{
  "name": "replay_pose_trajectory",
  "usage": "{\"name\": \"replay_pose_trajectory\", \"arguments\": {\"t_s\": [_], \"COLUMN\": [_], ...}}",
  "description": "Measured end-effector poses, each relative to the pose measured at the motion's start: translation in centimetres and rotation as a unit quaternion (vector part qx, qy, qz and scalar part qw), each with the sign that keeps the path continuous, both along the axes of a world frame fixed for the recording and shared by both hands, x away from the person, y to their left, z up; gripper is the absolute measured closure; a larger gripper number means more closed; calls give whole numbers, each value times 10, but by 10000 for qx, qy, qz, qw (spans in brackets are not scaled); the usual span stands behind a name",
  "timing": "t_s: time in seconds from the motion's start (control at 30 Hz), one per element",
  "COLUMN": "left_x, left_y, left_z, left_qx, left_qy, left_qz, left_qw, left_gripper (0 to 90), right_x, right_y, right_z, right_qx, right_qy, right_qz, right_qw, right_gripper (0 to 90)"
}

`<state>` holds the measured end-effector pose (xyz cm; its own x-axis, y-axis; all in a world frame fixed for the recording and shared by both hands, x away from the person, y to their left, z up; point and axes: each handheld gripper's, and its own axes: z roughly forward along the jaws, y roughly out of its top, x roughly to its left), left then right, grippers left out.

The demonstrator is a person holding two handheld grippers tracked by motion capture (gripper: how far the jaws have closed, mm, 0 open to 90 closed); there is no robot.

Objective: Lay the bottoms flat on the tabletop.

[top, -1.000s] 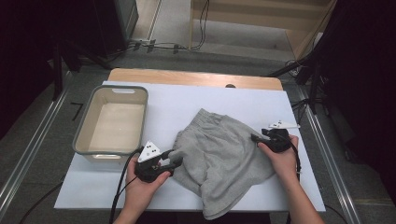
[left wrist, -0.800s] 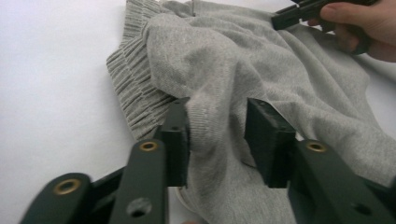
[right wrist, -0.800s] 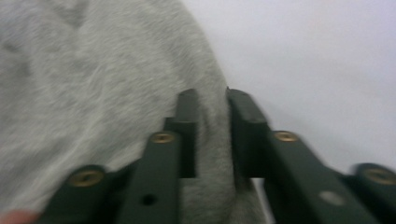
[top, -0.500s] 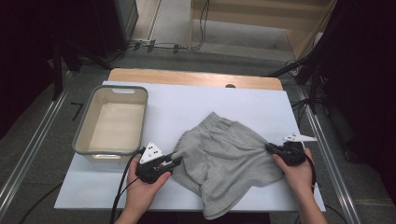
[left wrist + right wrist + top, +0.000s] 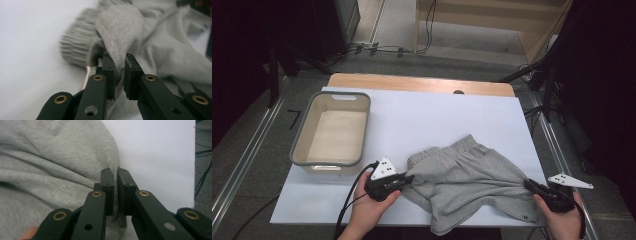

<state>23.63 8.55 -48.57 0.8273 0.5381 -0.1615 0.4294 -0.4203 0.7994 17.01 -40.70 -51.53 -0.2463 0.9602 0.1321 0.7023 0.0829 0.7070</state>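
Note:
A pair of grey shorts (image 5: 467,175) lies stretched across the near half of the white table top (image 5: 427,120). At the shorts' left end, by the ribbed waistband, my left gripper (image 5: 409,178) has just been closing. In the left gripper view it (image 5: 120,72) is shut on a raised fold of the grey fabric (image 5: 155,50). My right gripper (image 5: 528,184) holds the shorts' right end near the table's front right corner. Its jaws have just closed too, and in the right gripper view it (image 5: 115,187) pinches the thin edge of the cloth (image 5: 50,170).
A beige bin with a grey rim (image 5: 302,150) stands at the left, just beyond my left hand. A wooden strip (image 5: 412,82) runs along the table's far edge. The table's right edge (image 5: 539,165) lies close to my right hand.
My right gripper has moved right and toward the front edge with the cloth, drawing the shorts out wider and flatter. The left gripper has stayed in place at the shorts' left end.

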Motion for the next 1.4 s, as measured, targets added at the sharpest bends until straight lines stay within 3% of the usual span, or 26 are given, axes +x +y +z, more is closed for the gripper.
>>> {"name": "replay_pose_trajectory", "arguments": {"t_s": [0.07,0.13,0.27,0.37,0.43,0.53,0.63,0.73,0.83,0.9,1.07,1.13,1.17,1.23,1.3,1.33,1.4], "left_x": [-3,-5,-8,-6,-3,1,10,25,39,43,44,43,43,44,47,50,57], "left_y": [-7,-13,-20,-16,-12,-9,-6,-2,-7,-13,-25,-29,-30,-32,-33,-33,-34], "left_z": [-4,-8,-14,-12,-7,7,22,25,14,4,-15,-17,-17,-17,-13,-10,-2], "left_qx": [158,258,404,194,-40,-232,-427,-578,-435,-131,203,283,267,156,143,186,240], "left_qy": [36,117,212,332,398,233,120,257,560,690,1145,1168,1169,1202,1101,1041,877], "left_qz": [-254,-365,-502,-481,-456,-130,143,542,810,920,1093,1085,1030,898,867,886,1004], "left_qw": [9995,9989,9977,9981,9982,9994,9989,9965,9942,9933,9872,9868,9874,9886,9900,9904,9908], "left_gripper": [814,815,810,775,670,530,463,453,429,384,323,328,370,521,682,749,779], "right_x": [0,5,31,58,77,106,130,148,160,165,170,170,170,169,168,168,167], "right_y": [-1,4,26,47,61,77,90,100,104,105,105,105,105,107,106,105,102], "right_z": [3,12,34,42,44,43,36,26,15,9,-3,-4,-4,-4,-1,1,4], "right_qx": [35,19,79,11,-34,13,2,-190,-188,-245,-158,-144,-123,-43,-81,-136,-73], "right_qy": [-107,-382,-765,-877,-881,-776,-659,-492,-316,-212,103,148,136,188,283,295,208], "right_qz": [100,231,601,864,1024,1180,1308,1353,1362,1362,1418,1448,1499,1627,1680,1693,1609], "right_qw": [9999,9990,9952,9924,9908,9900,9892,9894,9900,9901,9897,9892,9885,9865,9853,9850,9867], "right_gripper": [745,644,545,526,514,507,510,497,473,474,417,442,497,627,754,779,793]}}
